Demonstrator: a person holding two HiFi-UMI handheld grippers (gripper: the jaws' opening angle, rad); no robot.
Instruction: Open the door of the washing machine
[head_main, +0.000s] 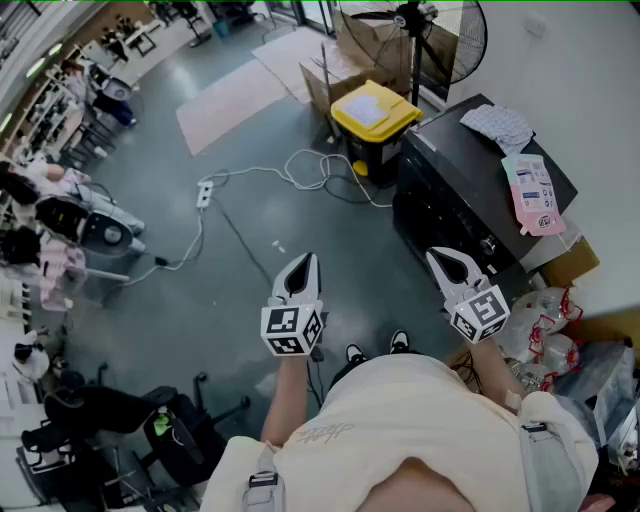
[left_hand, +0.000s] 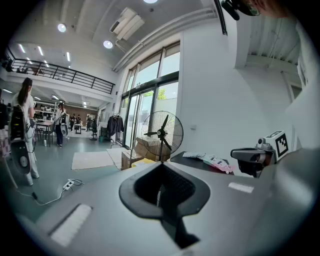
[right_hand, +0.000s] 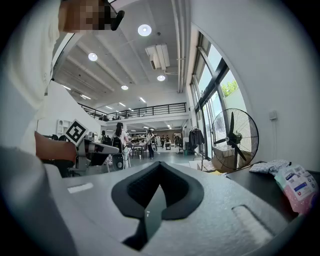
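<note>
The black washing machine (head_main: 440, 215) stands against the wall at right, its front door closed; a folded cloth (head_main: 497, 125) and a pink packet (head_main: 533, 195) lie on its top. My right gripper (head_main: 447, 265) hovers just before the machine's front lower corner, jaws together and empty. To its left, my left gripper (head_main: 300, 270) is held over the bare floor, also shut on nothing. In the left gripper view the left gripper (left_hand: 162, 165) faces the fan with the machine's top (left_hand: 195, 161) behind. In the right gripper view the right gripper (right_hand: 160, 164) points past the machine's top (right_hand: 255, 182).
A yellow-lidded bin (head_main: 375, 115), cardboard boxes and a standing fan (head_main: 420, 30) lie beyond the machine. A white cable with a power strip (head_main: 204, 193) snakes over the floor. Plastic bags (head_main: 545, 330) pile at right; an office chair (head_main: 120, 420) is behind on the left.
</note>
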